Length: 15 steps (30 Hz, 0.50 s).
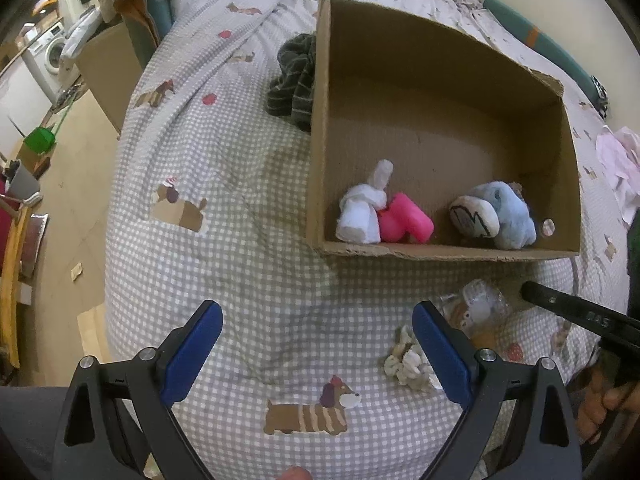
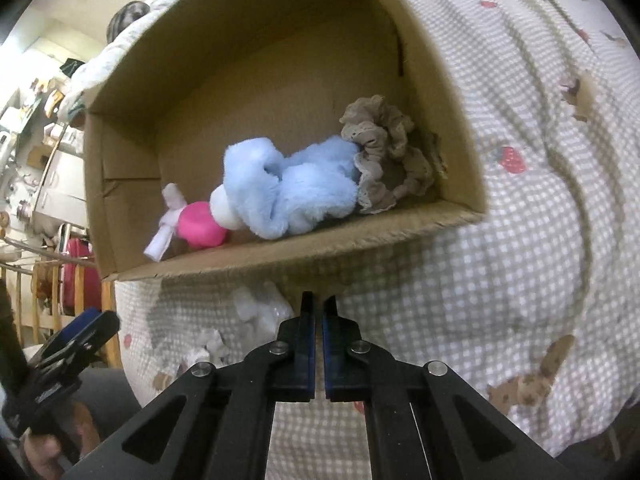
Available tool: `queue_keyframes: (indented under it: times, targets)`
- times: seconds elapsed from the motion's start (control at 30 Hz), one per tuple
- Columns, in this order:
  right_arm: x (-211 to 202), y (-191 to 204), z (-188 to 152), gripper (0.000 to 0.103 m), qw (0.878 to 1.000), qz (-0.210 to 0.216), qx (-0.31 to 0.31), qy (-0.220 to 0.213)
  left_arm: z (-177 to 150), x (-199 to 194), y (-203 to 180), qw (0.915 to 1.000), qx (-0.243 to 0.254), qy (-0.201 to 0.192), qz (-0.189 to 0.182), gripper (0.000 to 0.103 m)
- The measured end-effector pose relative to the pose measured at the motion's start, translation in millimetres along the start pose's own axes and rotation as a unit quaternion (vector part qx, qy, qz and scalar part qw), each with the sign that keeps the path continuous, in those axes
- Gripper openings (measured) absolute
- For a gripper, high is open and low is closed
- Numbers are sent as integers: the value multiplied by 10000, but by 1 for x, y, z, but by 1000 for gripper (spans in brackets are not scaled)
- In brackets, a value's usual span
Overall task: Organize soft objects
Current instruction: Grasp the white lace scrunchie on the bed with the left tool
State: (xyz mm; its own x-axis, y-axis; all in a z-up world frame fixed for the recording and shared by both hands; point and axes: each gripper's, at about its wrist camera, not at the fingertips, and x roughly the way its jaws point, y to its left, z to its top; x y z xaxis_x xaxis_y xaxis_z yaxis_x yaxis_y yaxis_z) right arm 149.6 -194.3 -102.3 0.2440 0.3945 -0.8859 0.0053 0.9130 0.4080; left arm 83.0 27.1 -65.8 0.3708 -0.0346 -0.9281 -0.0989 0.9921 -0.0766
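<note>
A cardboard box (image 1: 400, 252) lies on the checked bedspread (image 1: 240, 200). Inside lie a white sock roll (image 1: 362, 210), a pink roll (image 1: 404, 220) and a light blue plush (image 1: 500, 212). The right wrist view shows the box (image 2: 280, 256) with the blue plush (image 2: 296, 184), the pink roll (image 2: 198, 224), the white roll (image 2: 166, 224) and a beige lace scrunchie (image 2: 384, 160). My left gripper (image 1: 316, 344) is open and empty above the bedspread. A cream scrunchie (image 1: 408, 360) and a clear wrapped item (image 1: 476, 304) lie by its right finger. My right gripper (image 2: 319, 312) is shut and empty, just before the box.
A dark striped garment (image 1: 294, 80) lies left of the box. A pink cloth (image 1: 620, 160) lies at the right. A second cardboard box (image 1: 108, 68) stands at the bed's far left edge. The floor (image 1: 68, 208) lies beyond the left edge.
</note>
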Motion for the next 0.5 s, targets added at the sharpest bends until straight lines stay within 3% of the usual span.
queue_keyframes:
  times: [0.27, 0.5]
  targets:
    - [-43, -9, -21, 4, 9991, 127, -69, -402, -11, 17, -25, 9990, 83, 329, -297, 95]
    - [-63, -11, -24, 4, 9975, 228, -146, -655, -21, 49, -51, 9951, 135, 902, -377, 91]
